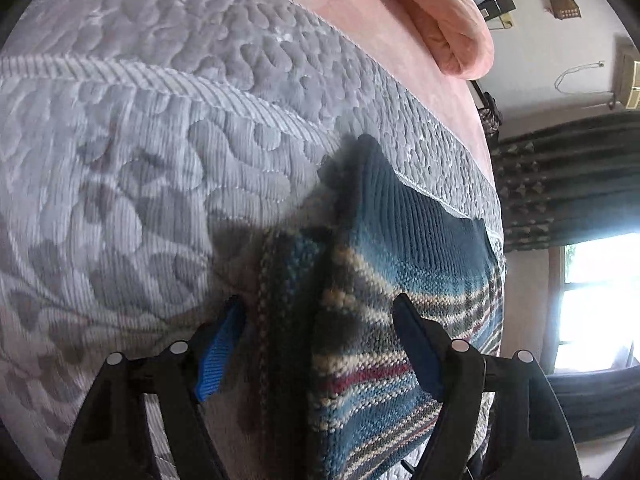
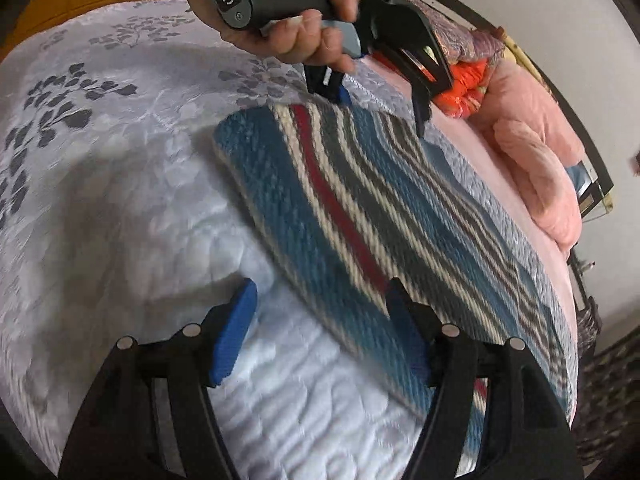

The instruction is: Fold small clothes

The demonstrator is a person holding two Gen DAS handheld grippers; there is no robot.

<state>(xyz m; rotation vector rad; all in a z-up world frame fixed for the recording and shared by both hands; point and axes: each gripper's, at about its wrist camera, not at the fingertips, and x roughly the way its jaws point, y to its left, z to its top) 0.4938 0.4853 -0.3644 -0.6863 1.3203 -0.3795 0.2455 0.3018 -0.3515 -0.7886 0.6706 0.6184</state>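
Observation:
A knitted garment (image 2: 340,200) with teal, cream, grey and dark red stripes lies spread on the bed, running from the middle towards the right edge. My right gripper (image 2: 322,286) is open just above the bedspread, its right finger over the garment's near edge and its left finger over bare quilt. At the garment's far end, a hand (image 2: 304,36) holds my left gripper (image 2: 384,114) with its fingers straddling the edge. In the left wrist view, that gripper (image 1: 320,300) is open wide with a bunched fold of the garment (image 1: 400,220) standing between its fingers.
A lavender-grey quilted bedspread (image 2: 120,200) with a leaf pattern covers the bed. Beyond it are a pink sheet (image 1: 380,24), a rolled pink blanket (image 2: 536,168) and an orange cloth (image 2: 464,84). A dark curtain (image 1: 568,184) and a bright window (image 1: 596,300) are off the bed's right side.

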